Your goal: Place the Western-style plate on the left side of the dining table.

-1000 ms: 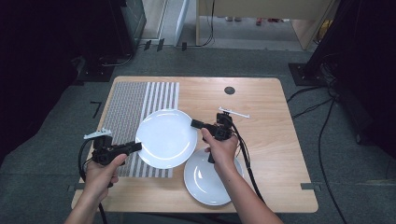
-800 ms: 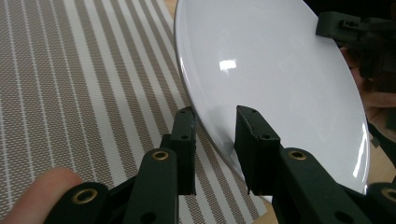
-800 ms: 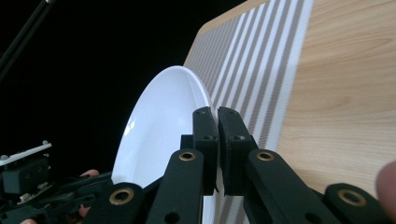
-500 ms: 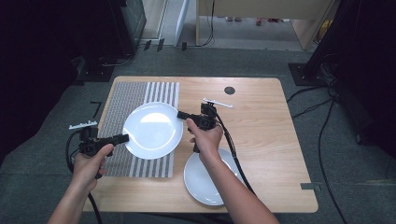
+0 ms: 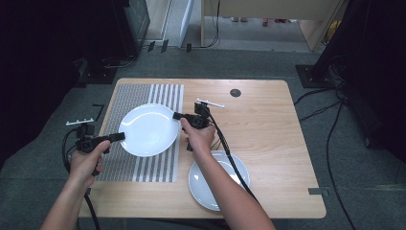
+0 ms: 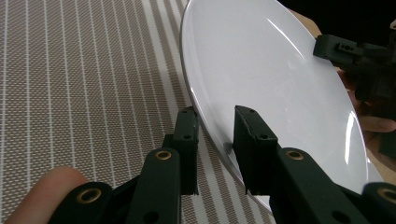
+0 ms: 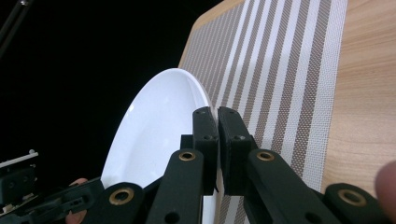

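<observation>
A white plate (image 5: 146, 130) hangs just above the striped placemat (image 5: 143, 167), held at opposite rims by both grippers. My left gripper (image 5: 119, 137) is shut on its left rim; in the left gripper view the rim of the plate (image 6: 261, 60) runs between the two jaws of that gripper (image 6: 217, 116). My right gripper (image 5: 176, 115) is shut on the right rim, and in the right gripper view its jaws (image 7: 217, 114) pinch the plate's (image 7: 154, 126) edge tightly. A second white plate (image 5: 210, 184) lies on the wood near the front, partly under the right forearm.
The wooden table (image 5: 268, 124) has a small dark round disc (image 5: 235, 92) near its far edge. The placemat (image 7: 280, 70) covers the table's left part. Cables and dark stands line the floor around the table.
Both grippers have carried the plate leftward and a little farther away, from the table's middle to above the placemat. The second plate has stayed put.
</observation>
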{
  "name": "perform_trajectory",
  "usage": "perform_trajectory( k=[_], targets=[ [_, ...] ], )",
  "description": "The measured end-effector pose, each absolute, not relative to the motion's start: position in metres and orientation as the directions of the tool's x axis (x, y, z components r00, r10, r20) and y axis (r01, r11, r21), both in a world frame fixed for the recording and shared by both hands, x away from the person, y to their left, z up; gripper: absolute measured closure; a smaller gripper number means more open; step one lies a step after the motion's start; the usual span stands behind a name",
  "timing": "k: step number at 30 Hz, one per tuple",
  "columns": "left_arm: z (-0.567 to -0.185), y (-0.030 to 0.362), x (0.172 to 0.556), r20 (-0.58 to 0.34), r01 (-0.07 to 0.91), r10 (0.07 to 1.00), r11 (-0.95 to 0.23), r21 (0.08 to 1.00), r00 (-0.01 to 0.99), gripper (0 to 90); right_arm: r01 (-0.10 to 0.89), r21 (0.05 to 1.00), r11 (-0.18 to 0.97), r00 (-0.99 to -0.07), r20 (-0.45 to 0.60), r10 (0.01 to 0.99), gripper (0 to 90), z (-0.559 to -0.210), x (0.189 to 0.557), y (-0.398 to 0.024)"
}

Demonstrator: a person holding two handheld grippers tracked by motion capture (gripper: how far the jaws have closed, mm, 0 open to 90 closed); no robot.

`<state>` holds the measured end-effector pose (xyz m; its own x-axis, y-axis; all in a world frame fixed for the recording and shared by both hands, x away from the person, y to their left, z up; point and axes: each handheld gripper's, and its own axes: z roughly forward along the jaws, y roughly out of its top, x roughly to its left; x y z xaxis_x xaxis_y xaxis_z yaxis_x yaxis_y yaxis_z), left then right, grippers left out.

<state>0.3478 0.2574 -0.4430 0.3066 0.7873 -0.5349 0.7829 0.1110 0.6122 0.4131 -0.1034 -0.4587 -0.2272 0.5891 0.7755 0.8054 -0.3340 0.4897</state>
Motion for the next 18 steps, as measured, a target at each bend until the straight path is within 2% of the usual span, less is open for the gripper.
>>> perform_trajectory(
  k=[9, 18],
  targets=[
    [-0.465, 0.272, 0.374, -0.518, 0.815, 0.824, 0.128, 0.566, 0.23, 72.3, 0.828, 0.431, -0.359, -0.156, 0.791, 0.592, 87.9, -0.488, 0.432, -0.08],
    [-0.487, 0.281, 0.395, -0.542, 0.836, 0.821, 0.163, 0.523, 0.179, 73.3, 0.816, 0.439, -0.376, -0.136, 0.778, 0.613, 87.8, -0.507, 0.446, -0.065]
  ],
)
